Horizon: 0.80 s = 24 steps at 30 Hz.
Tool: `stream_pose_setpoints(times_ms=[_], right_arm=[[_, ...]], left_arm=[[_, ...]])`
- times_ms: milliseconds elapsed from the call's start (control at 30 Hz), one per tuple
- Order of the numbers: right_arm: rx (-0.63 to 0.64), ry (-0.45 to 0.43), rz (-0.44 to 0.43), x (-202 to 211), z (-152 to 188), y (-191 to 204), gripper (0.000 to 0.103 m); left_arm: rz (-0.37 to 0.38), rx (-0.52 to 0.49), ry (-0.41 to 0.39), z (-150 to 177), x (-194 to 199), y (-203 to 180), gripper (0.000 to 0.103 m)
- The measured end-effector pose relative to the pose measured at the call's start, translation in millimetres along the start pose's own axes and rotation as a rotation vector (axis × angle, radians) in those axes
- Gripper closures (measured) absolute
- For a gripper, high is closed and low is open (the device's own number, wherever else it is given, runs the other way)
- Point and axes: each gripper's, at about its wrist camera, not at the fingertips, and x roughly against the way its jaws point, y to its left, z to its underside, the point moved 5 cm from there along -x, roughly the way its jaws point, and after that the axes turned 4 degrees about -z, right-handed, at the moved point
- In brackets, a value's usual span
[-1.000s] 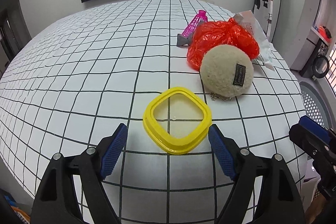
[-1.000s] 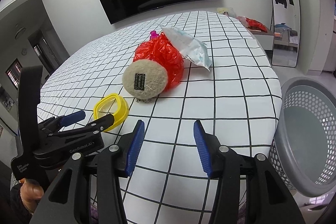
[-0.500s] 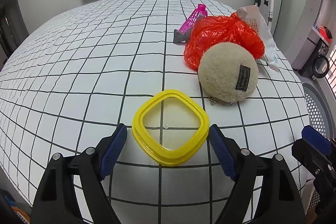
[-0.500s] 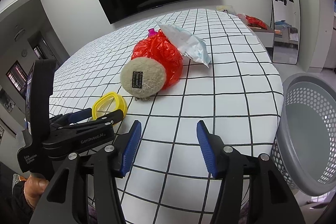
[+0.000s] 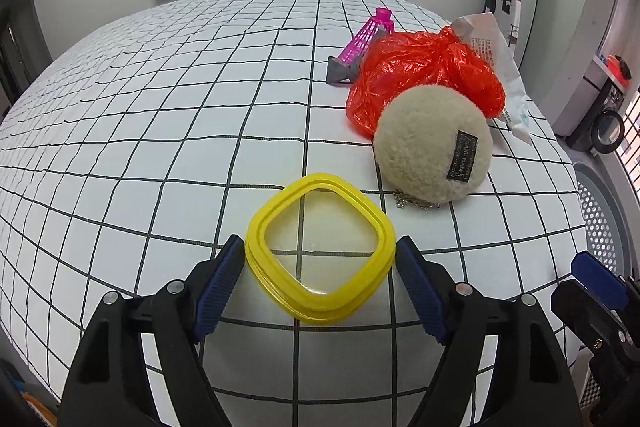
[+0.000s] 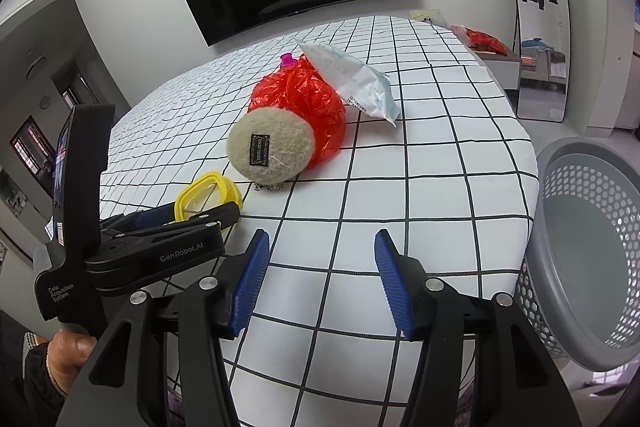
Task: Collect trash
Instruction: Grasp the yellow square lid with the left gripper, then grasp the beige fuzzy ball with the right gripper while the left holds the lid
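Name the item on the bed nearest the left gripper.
The yellow square lid, flat between the open left gripper fingers; the others lie farther off.

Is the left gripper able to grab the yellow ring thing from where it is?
Probably yes. The left gripper is open, with one finger on each side of the yellow ring, which lies flat on the checked cloth. Nothing sits between them; the fluffy beige pouch lies farther off.

surface: grid-check bed [image 5: 160,115] | on it: yellow ring [image 5: 320,247], plush puff [image 5: 432,147], red bag [image 5: 424,67], pink shuttlecock [image 5: 366,35], white wrapper [image 6: 352,79]
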Motion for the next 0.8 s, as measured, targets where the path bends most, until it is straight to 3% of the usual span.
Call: stream_pose_setpoints(times_ms=[267,800], right_arm=[[0.001,-0.002,0.003,1.0,-0.7,0.0,0.050],[0.096,-0.002,0.006,-25.9,-33.2,35.9,0.047]], left_arm=[[-0.005,0.002,-0.029,1.5,7.7,5.7,0.029],[-0.111,0.005,-0.172,-12.9,52.9,39.0,0.029]])
